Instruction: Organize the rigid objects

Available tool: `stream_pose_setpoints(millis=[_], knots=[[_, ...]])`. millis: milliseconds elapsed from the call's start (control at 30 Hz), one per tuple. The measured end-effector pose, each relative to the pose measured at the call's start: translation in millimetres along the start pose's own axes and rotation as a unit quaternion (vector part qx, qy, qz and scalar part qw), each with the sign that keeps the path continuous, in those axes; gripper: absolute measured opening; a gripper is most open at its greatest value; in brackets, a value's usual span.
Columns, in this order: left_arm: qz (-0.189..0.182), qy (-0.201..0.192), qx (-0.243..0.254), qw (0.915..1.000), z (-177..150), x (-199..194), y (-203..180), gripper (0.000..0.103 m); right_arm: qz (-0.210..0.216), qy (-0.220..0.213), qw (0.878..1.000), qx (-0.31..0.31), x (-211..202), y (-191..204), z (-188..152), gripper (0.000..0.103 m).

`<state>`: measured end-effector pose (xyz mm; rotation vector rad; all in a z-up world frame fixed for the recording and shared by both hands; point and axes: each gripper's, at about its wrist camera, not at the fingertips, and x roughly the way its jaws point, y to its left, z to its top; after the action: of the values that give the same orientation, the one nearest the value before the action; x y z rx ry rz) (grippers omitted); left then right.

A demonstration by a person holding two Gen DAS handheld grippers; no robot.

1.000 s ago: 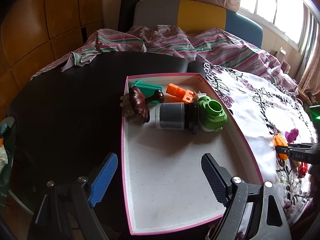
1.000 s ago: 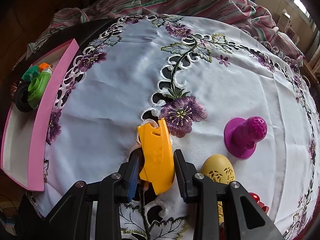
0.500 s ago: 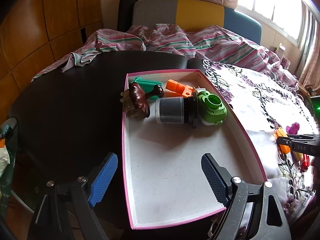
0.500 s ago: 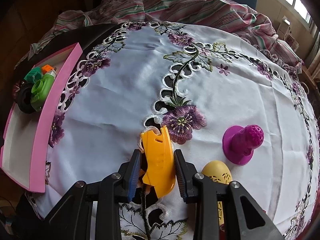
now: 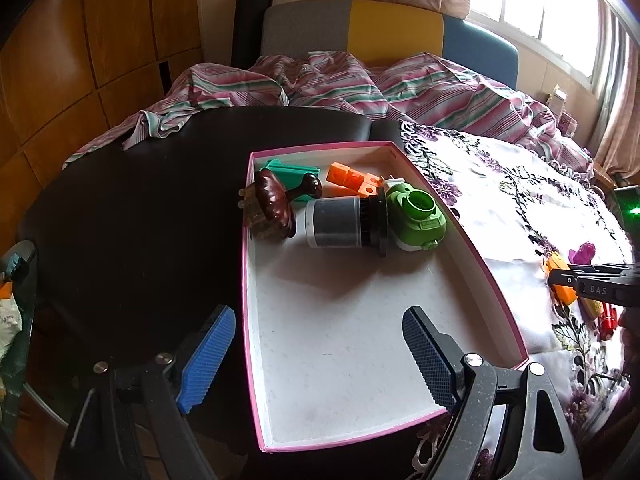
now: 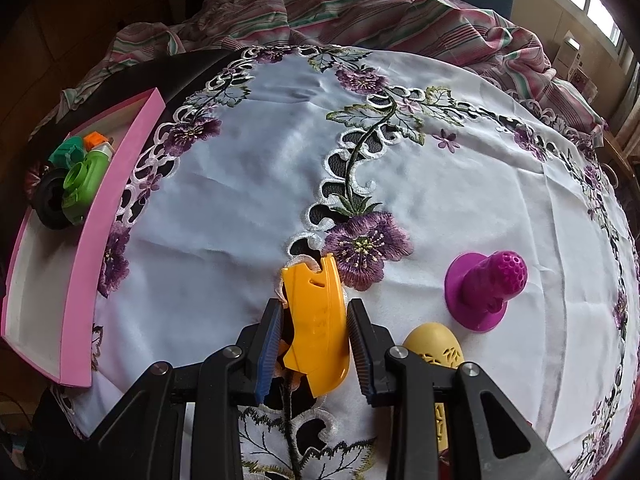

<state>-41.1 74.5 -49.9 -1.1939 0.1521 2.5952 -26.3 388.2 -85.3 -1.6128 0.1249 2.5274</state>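
On the white embroidered cloth [image 6: 248, 208] lies a yellow plastic piece [image 6: 310, 280]. My right gripper [image 6: 314, 306] is closing on it, and both pads press its sides. Right of it stand a magenta knobbed toy [image 6: 484, 292] and a pale yellow egg shape [image 6: 434, 348]. My left gripper [image 5: 316, 320] hangs open over the near end of the pink-rimmed box [image 5: 480, 264], holding nothing. At the box's far end lie a green toy [image 5: 418, 216], a black-and-white cylinder [image 5: 336, 226], a brown mushroom [image 5: 272, 204], an orange block [image 5: 350, 178] and a teal piece [image 5: 292, 174].
The box sits on a dark round table [image 5: 140, 208], left of the cloth. A striped blanket [image 5: 340, 80] and a multicoloured chair back [image 5: 392, 28] lie beyond. A red object [image 5: 608, 320] peeks out by the right gripper [image 5: 560, 276]. The box's near half holds nothing.
The right gripper's pads have drawn a little closer on the yellow piece. The left gripper and the objects in the box have not moved.
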Motion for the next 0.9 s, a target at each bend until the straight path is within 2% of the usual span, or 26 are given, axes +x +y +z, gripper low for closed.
stream_pose_setpoints(millis=[200, 333, 467, 600, 767, 800, 900], knots=[[0.000, 0.001, 0.001, 1.0000, -1.7, -2.1, 0.4, 0.086, -0.008, -0.003, 1.000, -0.016, 0.6, 3.4, -1.2, 0.027], [-0.004, 0.002, 0.002, 1.0000, -3.4, -3.6, 0.1, 0.086, 0.005, 0.002, 1.000, 0.001, 2.2, -2.6, 0.1, 0.027], [-0.009, 0.003, 0.002, 0.9999, -5.0, -5.5, -0.5, 0.086, 0.031, 0.021, 0.999, 0.034, 6.8, -11.4, 0.2, 0.030], [-0.014, 0.003, 0.002, 0.9999, -4.4, -7.4, -1.5, 0.086, 0.033, 0.016, 0.999, 0.033, 5.5, -10.0, 0.4, 0.036], [-0.018, 0.004, 0.004, 0.9998, -4.9, -8.6, -1.3, 0.086, 0.017, 0.008, 0.999, 0.025, 3.9, -9.3, 0.4, 0.036], [-0.017, 0.004, 0.004, 0.9998, -5.0, -9.3, -1.0, 0.086, 0.009, 0.007, 1.000, 0.014, 3.7, -6.6, -0.2, 0.027], [-0.013, -0.002, 0.004, 0.9999, -5.5, -12.4, 1.6, 0.086, -0.016, -0.002, 1.000, -0.019, 1.6, 3.5, -2.8, 0.027]])
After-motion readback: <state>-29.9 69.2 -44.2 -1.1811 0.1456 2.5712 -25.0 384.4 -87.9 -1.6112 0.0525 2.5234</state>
